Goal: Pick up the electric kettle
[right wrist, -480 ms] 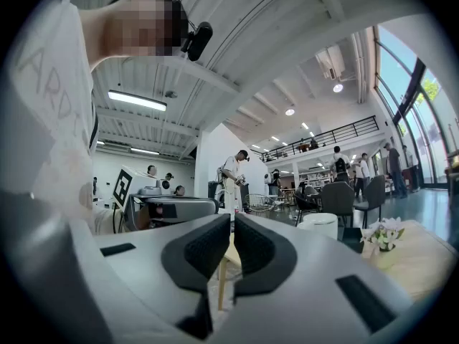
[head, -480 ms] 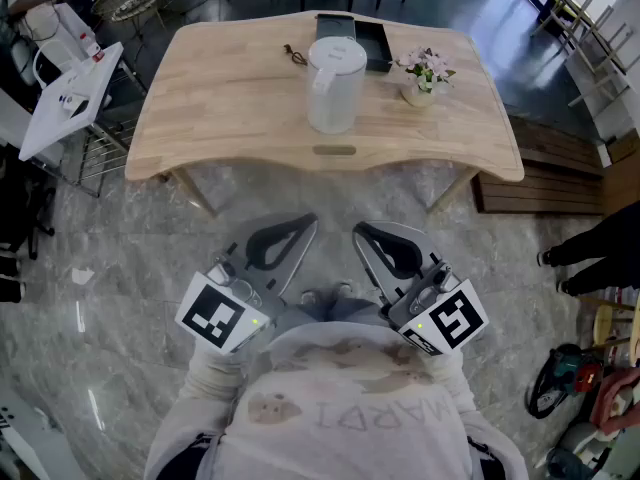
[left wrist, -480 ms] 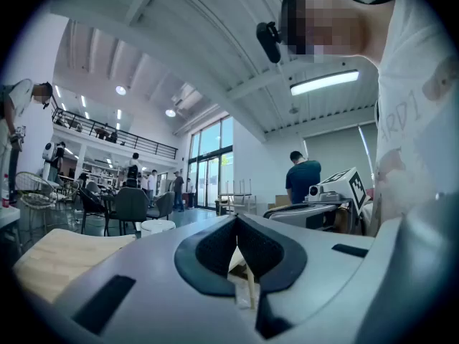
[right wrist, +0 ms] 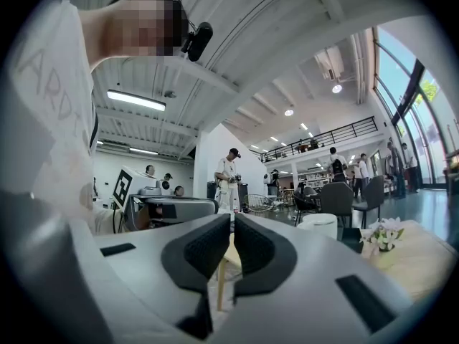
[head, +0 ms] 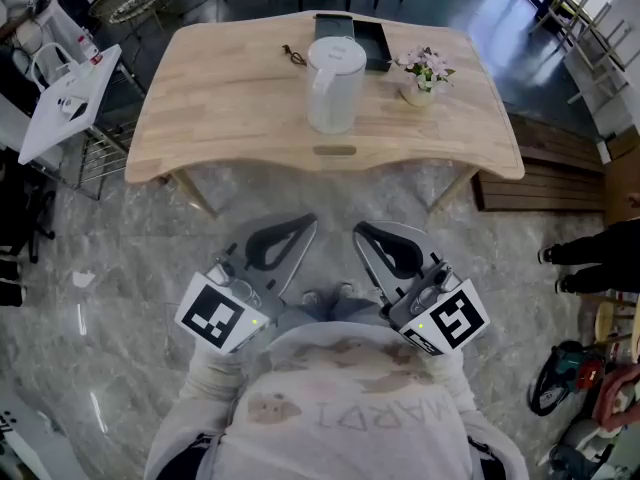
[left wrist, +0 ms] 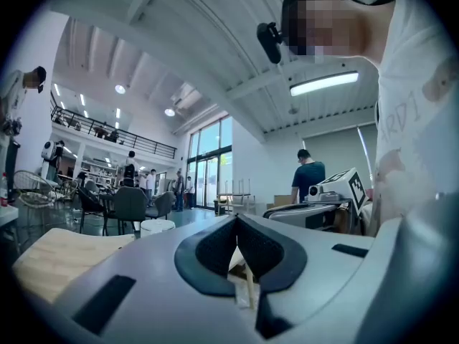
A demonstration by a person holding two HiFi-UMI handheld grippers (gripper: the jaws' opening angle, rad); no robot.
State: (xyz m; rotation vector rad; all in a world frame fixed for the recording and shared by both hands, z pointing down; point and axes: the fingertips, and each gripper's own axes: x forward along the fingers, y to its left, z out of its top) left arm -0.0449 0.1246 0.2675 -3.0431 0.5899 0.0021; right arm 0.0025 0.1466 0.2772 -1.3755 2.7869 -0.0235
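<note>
The approach had not yet started. The left claw [head: 305, 226] and right claw [head: 362, 232] were both closed and empty. The white cylindrical electric kettle [head: 335, 86] stood well ahead of them on the light wooden worktop [head: 220, 98]. The next move likely called for reaching forward and opening a claw.

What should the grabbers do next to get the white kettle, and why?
Probably step closer and reach the right gripper toward the kettle, opening its jaws on the way. It and the left gripper are both shut and empty, close to the person's chest, while the kettle stands upright on the wooden table, with bare floor between them.
</note>
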